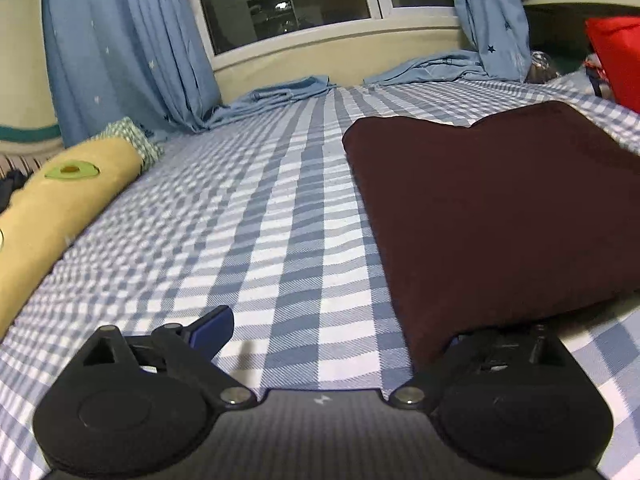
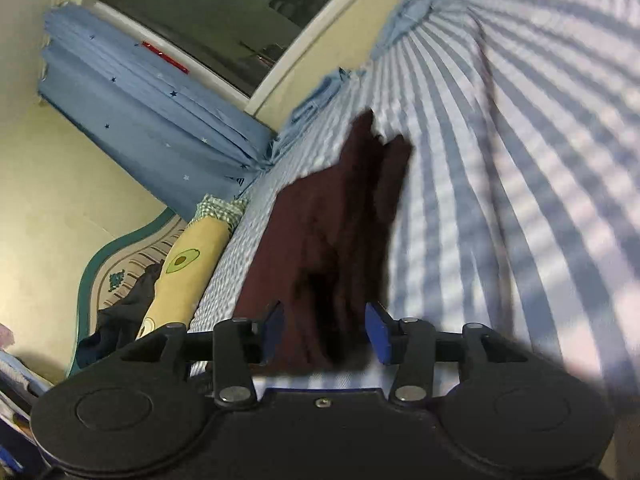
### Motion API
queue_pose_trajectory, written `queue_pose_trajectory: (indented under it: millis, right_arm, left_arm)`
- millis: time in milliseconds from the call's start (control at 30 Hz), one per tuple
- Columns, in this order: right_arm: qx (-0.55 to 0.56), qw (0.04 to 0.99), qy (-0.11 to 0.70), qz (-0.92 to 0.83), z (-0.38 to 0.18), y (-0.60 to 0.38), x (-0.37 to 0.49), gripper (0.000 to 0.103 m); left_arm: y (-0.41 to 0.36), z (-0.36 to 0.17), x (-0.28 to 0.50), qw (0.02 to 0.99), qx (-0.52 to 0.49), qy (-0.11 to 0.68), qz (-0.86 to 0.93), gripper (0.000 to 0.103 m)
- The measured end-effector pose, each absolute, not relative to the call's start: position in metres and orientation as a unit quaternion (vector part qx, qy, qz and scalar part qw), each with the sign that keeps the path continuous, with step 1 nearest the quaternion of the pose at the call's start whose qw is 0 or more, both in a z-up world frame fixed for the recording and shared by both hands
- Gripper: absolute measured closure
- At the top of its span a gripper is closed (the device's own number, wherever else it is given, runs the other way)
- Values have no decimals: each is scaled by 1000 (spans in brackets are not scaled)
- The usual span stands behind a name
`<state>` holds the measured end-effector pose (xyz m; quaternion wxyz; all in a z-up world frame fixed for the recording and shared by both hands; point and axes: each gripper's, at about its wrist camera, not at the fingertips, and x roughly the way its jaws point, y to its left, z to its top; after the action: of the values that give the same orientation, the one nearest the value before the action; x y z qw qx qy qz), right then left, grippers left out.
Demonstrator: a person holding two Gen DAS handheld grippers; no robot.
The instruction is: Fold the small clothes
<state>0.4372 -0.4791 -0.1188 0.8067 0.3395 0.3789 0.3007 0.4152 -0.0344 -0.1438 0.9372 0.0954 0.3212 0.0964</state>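
While folded flat on the checked bed (image 1: 280,208), maroon garment (image 1: 500,216) mid-fold. Left gripper (image 1: 332,332) wide, one finger hidden beneath its near corner; right gripper (image 2: 325,334) wide, straddling its edge. Next: pinch, fold over.

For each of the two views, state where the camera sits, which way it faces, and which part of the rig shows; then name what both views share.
Left wrist: sits on the left gripper, low over the checked bedsheet, facing the window; its fingers are wide apart.
Right wrist: sits on the right gripper, rolled sideways, looking along the maroon garment; both blue pads show, apart.
Shared: garment, sheet, window, blue curtain, avocado pillow.
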Motion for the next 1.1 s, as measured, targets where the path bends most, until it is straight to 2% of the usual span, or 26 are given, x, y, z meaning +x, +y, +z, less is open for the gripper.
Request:
queue_pose_trajectory:
  millis: [133, 233, 300, 367, 433, 667, 700, 733, 767, 800, 1000, 1100]
  right_arm:
    - [318, 809, 394, 299, -109, -456, 467, 58]
    - [300, 805, 412, 305, -115, -435, 480, 65]
    - [282, 814, 409, 303, -114, -425, 483, 88]
    - [308, 807, 399, 308, -114, -430, 485, 92]
    - [367, 786, 389, 309, -121, -447, 487, 92]
    - [468, 718, 416, 304, -183, -475, 492, 91]
    - [464, 722, 414, 303, -180, -477, 491, 90]
    - [454, 732, 411, 300, -173, -477, 488, 86]
    - [438, 745, 405, 298, -164, -479, 484, 79]
    - [421, 761, 399, 291, -154, -481, 479, 77]
    - [357, 810, 351, 305, -97, -475, 442, 76]
    - [301, 815, 364, 335, -87, -440, 430, 70]
  left_arm:
    - [-35, -143, 412, 937, 99, 321, 95, 6]
    - [-34, -143, 411, 937, 93, 323, 93, 6]
    - [-33, -142, 410, 937, 89, 325, 90, 6]
    - [-32, -141, 409, 938, 86, 326, 86, 5]
    - [-31, -143, 409, 938, 82, 327, 78, 4]
    - [-28, -144, 410, 936, 79, 334, 75, 1]
    - [-28, -143, 409, 936, 80, 334, 76, 1]
    - [-29, -143, 409, 936, 81, 333, 78, 1]
    - [-30, -142, 408, 936, 81, 333, 80, 2]
    - [-30, -141, 408, 937, 79, 331, 82, 2]
    - [-37, -139, 399, 936, 83, 327, 102, 3]
    - [-37, -135, 383, 935, 90, 331, 92, 4]
